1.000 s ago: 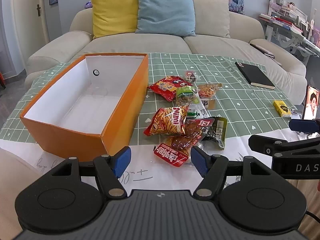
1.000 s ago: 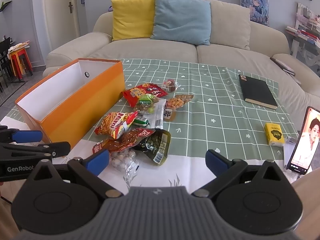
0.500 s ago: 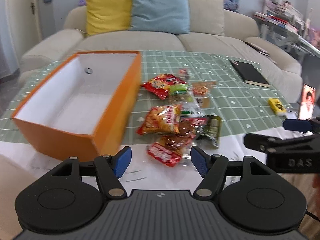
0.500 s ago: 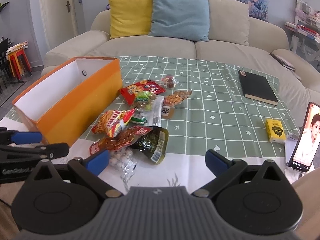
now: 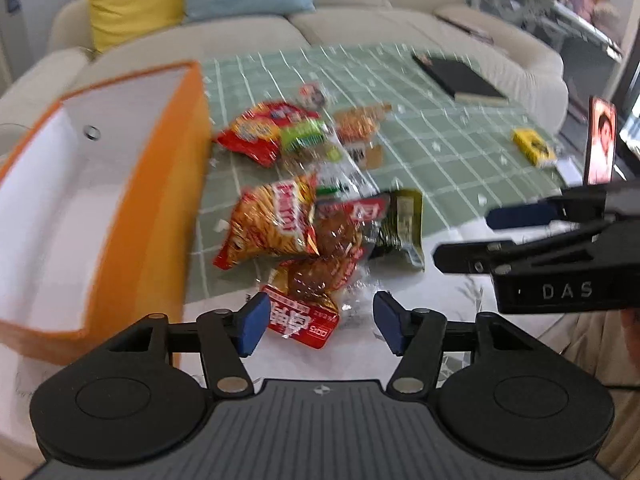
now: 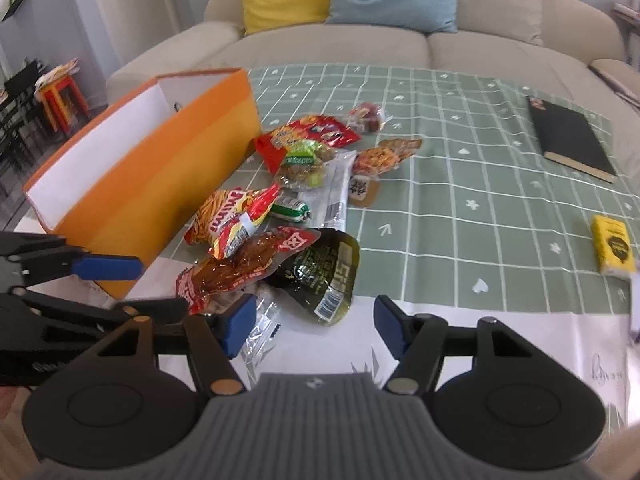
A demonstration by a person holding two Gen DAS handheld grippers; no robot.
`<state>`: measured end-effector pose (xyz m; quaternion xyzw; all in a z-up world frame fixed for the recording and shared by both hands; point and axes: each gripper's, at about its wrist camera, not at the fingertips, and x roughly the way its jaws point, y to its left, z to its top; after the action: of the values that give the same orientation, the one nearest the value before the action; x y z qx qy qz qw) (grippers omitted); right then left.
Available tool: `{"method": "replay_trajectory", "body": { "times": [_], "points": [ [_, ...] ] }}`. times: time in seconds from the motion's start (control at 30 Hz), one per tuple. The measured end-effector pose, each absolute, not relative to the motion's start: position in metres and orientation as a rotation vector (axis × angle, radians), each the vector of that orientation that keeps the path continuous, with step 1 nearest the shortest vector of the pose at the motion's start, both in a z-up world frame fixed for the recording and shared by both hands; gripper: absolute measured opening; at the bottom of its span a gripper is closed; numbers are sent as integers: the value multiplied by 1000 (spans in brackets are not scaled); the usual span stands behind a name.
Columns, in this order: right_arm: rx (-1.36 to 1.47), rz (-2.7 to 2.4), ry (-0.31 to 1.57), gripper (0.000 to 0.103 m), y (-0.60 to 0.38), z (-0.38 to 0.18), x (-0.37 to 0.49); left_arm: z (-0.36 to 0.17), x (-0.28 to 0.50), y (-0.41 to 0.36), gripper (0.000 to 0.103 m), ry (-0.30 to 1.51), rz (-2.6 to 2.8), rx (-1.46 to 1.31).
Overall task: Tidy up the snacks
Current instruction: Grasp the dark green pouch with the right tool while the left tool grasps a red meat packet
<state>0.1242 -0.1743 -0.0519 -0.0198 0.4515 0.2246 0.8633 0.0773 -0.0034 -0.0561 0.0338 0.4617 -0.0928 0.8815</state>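
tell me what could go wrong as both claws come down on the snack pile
1. The left claw and right claw are open side by side over the same packets; they may collide.
2. The red-labelled brown snack packet overlaps the dark green foil packet; lifting one may drag the other.

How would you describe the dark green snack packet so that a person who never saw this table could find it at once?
Start at the big orange box on the left of the table; the heap of snacks lies just to its right. The dark green packet is at the heap's near right corner, where the green cloth meets the white paper. It is the only dark one, with a white barcode label; its neighbours are red, orange or clear.
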Motion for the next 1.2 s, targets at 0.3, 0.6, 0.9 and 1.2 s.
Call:
{"method": "replay_trajectory", "body": {
  "times": [0.3,0.6,0.9,1.2],
  "points": [
    [-152,504,989,65,-162,-79,156,-85,104,-11,79,1007,-240,188],
    [-87,529,996,67,-164,-94,169,-94,111,-2,71,957,-253,146],
    [-160,521,886,58,-151,-85,157,-85,111,10,45,917,-191,74],
    [-245,636,833,46,-128,-90,148,-81,112,20,29,901,-152,37]
  ]
}}
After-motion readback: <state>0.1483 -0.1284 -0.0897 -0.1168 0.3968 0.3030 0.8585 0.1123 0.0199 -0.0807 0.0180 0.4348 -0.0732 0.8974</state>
